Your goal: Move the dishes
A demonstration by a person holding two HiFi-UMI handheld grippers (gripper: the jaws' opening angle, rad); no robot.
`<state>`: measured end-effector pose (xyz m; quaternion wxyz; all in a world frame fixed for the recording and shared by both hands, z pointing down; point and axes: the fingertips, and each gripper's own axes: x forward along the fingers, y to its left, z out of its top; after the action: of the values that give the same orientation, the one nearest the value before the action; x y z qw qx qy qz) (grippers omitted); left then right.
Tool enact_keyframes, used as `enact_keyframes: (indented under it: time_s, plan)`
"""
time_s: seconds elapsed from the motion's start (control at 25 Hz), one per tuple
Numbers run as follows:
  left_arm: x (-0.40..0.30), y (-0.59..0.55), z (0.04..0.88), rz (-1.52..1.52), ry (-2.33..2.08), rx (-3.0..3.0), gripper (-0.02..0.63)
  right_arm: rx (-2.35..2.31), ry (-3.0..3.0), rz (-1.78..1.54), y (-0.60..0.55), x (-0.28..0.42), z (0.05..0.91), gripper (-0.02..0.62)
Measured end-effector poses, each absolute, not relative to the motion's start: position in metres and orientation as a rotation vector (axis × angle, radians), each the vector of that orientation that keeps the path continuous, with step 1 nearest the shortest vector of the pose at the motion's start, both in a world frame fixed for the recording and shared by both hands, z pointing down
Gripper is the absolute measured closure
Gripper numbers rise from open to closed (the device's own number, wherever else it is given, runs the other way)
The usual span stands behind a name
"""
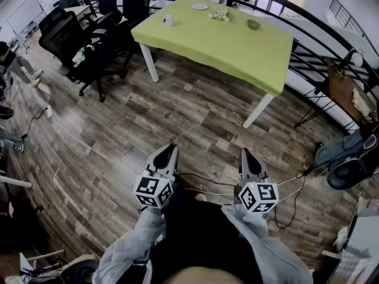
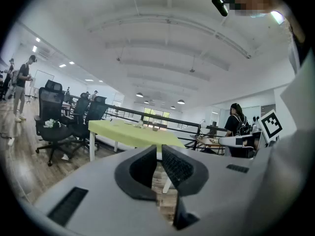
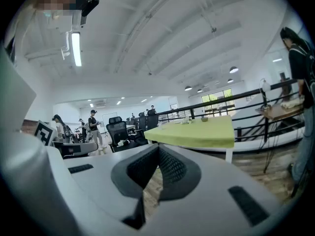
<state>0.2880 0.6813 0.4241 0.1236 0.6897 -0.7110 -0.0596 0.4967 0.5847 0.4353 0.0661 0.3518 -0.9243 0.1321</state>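
Two empty tongs, jaws together: left gripper (image 1: pixel 171 149), right gripper (image 1: pixel 244 153). Green table (image 1: pixel 237 49) stands well off at 12 o'clock; its cup (image 1: pixel 167 20) is left-side, its bowl (image 1: pixel 253 24) right-side.

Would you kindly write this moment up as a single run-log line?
stage: dishes untouched | left gripper: shut, empty | right gripper: shut, empty | lime-green rectangular table: ahead, apart from both | round white plate, white cup: on it

We hold the left gripper (image 1: pixel 169 151) and right gripper (image 1: pixel 246 155) side by side before our torso, jaws together, empty.
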Motion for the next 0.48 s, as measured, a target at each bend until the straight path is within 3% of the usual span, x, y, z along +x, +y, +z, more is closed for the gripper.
enact_keyframes:
  time_s: [0.48]
  plan:
    - [0.295,0.711,0.423,-0.150,-2.087,1.994,0.560,1.074,-2.718,0.327,0.602,0.502,0.440,0.589]
